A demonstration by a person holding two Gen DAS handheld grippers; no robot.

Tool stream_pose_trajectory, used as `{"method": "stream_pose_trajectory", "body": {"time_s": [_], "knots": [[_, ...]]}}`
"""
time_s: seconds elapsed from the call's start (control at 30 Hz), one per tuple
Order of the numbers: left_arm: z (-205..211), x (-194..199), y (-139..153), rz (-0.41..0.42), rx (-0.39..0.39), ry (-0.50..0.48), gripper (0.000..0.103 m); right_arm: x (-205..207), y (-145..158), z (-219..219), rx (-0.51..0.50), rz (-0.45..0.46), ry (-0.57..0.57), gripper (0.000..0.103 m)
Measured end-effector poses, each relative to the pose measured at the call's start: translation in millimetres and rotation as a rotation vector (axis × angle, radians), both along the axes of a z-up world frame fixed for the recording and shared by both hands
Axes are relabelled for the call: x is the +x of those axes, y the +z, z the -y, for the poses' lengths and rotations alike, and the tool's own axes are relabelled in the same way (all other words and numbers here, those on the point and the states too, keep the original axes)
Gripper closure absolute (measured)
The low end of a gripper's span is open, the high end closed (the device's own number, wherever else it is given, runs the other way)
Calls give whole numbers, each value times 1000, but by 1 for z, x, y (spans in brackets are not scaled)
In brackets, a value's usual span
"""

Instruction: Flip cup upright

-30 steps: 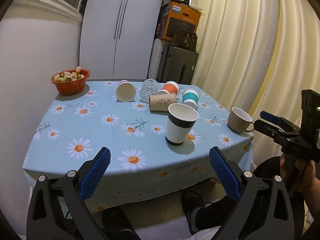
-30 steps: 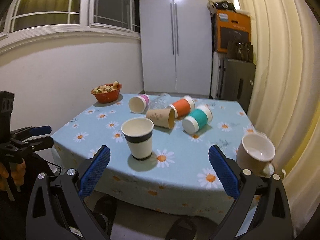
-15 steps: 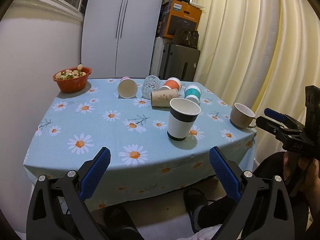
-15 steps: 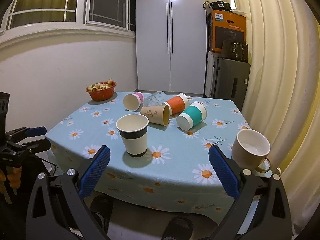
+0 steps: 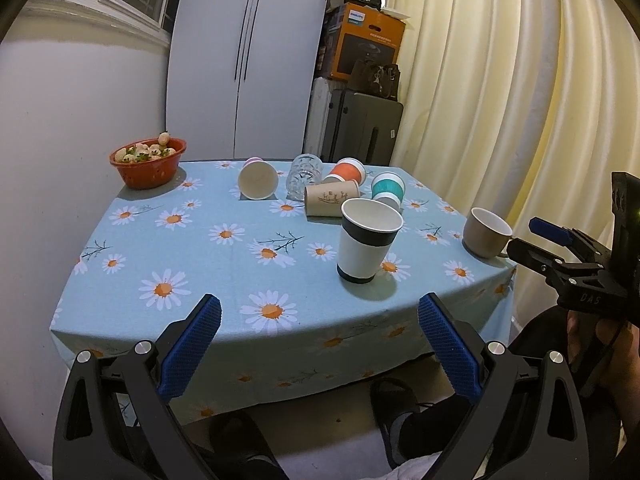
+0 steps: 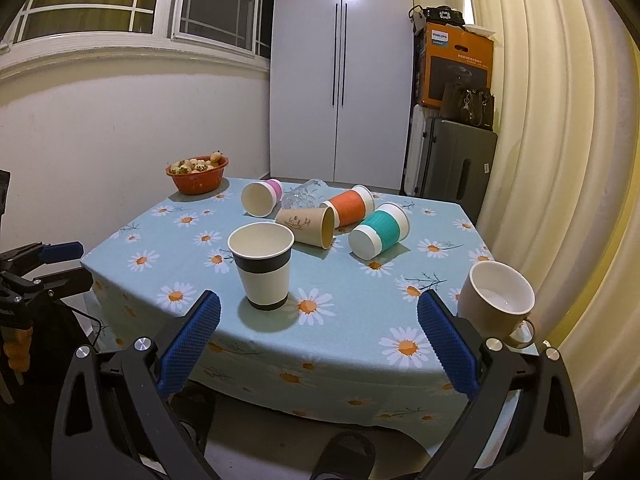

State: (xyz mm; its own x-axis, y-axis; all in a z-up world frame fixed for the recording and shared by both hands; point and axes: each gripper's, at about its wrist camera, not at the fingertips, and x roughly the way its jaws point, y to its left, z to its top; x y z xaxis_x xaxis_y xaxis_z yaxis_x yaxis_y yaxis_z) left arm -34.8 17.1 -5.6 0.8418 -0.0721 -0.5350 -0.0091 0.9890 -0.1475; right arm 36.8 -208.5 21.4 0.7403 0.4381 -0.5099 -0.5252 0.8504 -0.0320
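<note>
A worktop (image 6: 440,216) under a light-blue daisy-print cloth carries a red plastic colander of pale fruit (image 6: 197,175) at its far left corner and a beige ceramic mug (image 6: 496,304) standing upright at the near right edge. Behind the worktop stand a white two-door cupboard (image 6: 340,68), a grey suitcase (image 6: 456,168) with an orange cardboard box (image 6: 456,68) on top, and cream curtains (image 6: 560,120).

A white paper cup with a dark band (image 6: 263,266) stands upright, mouth up, toward the near side of the worktop. Beyond it a cluster of cups lies tipped over: a pink-based white cup (image 6: 260,197), a clear cut-glass tumbler (image 6: 304,197), a brown kraft paper cup with a printed drawing (image 6: 307,225), an orange-sleeved white cup (image 6: 349,206) and a teal-sleeved white cup (image 6: 378,230). The kraft cup lies just beside the orange one; the upright banded cup stands between the near edge and this cluster.

The left tongs (image 5: 318,346) hang off the near edge, blue pads (image 5: 188,354) spread wide, holding nothing. The right tongs (image 6: 318,344) likewise gape wide and empty before the near edge, the mug just beside their right pad.
</note>
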Motion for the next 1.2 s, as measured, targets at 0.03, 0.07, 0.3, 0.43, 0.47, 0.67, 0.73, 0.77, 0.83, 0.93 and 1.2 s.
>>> {"method": "stream_pose_trajectory", "body": {"time_s": [0.03, 0.07, 0.3, 0.43, 0.47, 0.67, 0.73, 0.77, 0.83, 0.93, 1.2], "knots": [[0, 0, 0, 0, 0, 0, 7, 0, 0, 0, 0, 0, -2, 5], [0, 0, 0, 0, 1, 0, 7, -1, 0, 0, 1, 3, -4, 5], [0, 0, 0, 1, 1, -1, 7, 0, 0, 1, 3, 0, -8, 5], [0, 0, -1, -3, 3, -1, 7, 0, 0, 2, 0, -2, -9, 5], [0, 1, -1, -4, 4, -2, 7, 1, 0, 2, 0, -2, -9, 5], [0, 1, -2, -6, 3, -2, 7, 1, 0, 2, -1, -3, -10, 5], [0, 1, -1, -6, 5, -2, 7, 2, -1, 2, -2, -4, -11, 5], [0, 1, -2, -6, 5, -3, 7, 1, -1, 2, -2, -3, -10, 5], [1, 1, -2, -6, 6, -5, 7, 1, -1, 2, -2, -3, -10, 5], [2, 1, -2, -7, 7, -4, 7, 2, -2, 3, -5, -2, -10, 5], [4, 1, -2, -11, 15, -11, 7, 1, -2, 2, -5, -3, -11, 5]]}}
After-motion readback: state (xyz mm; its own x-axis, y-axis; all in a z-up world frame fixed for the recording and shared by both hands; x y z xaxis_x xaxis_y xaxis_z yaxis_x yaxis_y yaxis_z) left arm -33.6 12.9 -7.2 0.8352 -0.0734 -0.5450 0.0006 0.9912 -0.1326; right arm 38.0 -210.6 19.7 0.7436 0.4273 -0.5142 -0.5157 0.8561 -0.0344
